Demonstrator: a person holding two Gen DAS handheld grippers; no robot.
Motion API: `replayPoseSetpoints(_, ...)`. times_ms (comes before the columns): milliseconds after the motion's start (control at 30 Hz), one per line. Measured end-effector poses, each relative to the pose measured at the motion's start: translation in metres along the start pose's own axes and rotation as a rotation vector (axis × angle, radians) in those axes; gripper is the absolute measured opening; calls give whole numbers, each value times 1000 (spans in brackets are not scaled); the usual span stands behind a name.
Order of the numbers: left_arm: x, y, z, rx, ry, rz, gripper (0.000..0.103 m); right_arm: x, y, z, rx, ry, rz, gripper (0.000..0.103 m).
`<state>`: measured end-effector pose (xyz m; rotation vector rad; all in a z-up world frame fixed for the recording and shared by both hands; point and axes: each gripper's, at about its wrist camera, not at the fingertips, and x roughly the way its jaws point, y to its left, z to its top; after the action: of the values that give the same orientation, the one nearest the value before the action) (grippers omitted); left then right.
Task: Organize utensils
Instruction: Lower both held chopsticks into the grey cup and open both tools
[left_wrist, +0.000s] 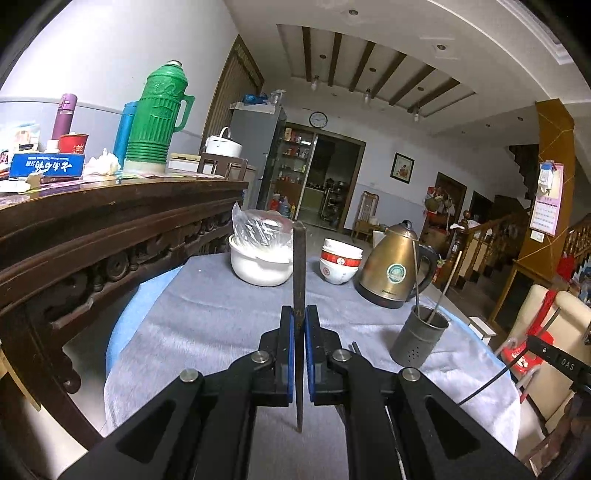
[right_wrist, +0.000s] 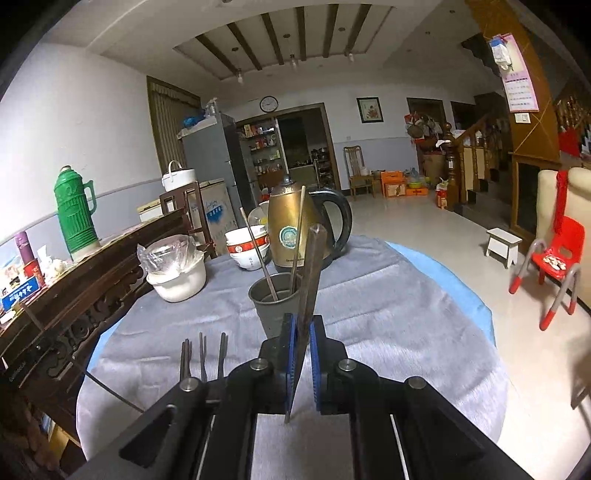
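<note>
My left gripper is shut on a dark flat utensil handle that stands upright above the grey cloth. My right gripper is shut on a similar dark utensil handle, tilted slightly right, just in front of the grey metal utensil holder. The holder holds two thin metal chopsticks. In the left wrist view the holder stands to the right of my left gripper. Three forks lie on the cloth left of my right gripper.
A round table with grey cloth carries a white pot with a plastic bag, stacked bowls and a brass kettle. A dark wooden sideboard with a green thermos stands left. A red chair stands right.
</note>
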<state>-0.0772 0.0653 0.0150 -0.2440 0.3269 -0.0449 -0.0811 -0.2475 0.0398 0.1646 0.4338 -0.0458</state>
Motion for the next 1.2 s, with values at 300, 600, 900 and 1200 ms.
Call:
replayPoseSetpoints(300,-9,-6,-5,9,9,-16,6,-10,5,-10,-6,-2,7,9)
replayPoseSetpoints(600,-4,-1,19,-87,9,-76,5,-14,4,19,7,-74,24,8)
replayPoseSetpoints(900,25,-41,96,-190,-55,-293,5,-16,-8,95,57,-191,72,8)
replayPoseSetpoints(1200,115,-111,117,-142,32,-354,5,61,-13,129,66,-66,109,8)
